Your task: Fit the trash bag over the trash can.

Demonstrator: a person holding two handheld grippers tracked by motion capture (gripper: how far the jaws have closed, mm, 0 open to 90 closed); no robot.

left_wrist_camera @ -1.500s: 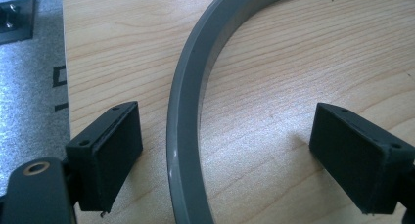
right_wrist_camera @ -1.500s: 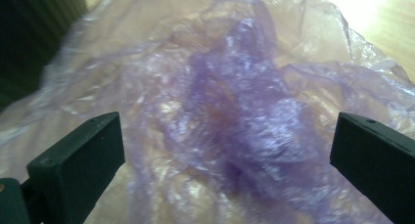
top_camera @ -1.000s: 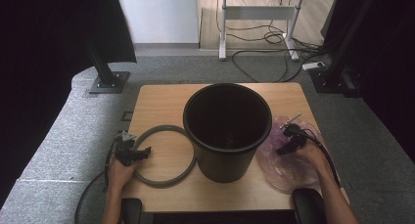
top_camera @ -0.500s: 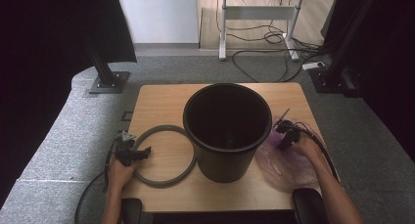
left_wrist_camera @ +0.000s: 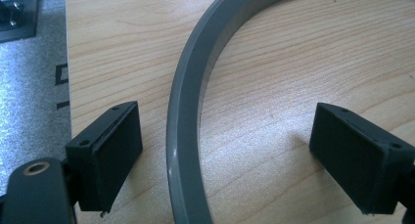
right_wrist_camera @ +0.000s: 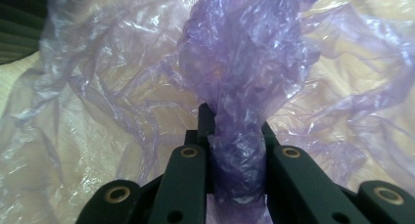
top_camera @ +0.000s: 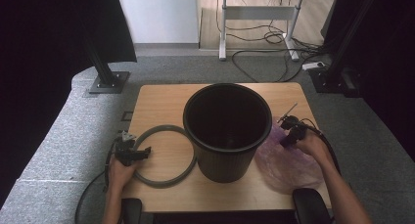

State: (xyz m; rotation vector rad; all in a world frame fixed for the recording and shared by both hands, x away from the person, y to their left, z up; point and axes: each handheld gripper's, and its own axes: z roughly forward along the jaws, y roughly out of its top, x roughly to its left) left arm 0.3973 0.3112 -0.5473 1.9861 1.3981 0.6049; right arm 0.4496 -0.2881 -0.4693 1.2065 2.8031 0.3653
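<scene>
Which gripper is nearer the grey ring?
Left. The left gripper sits open astride the ring, pads clear of it. The right gripper is beyond the bin, shut on the purple bag.

We get even, soft overhead light on the counter (top_camera: pixel 161 101), dark corners in the high view. Purple bag (right_wrist_camera: pixel 244 62) shows glare and slight softness up close. Grey ring (left_wrist_camera: pixel 183 111) is sharp, with faint shadows under the fingers (left_wrist_camera: pixel 117 145).
</scene>
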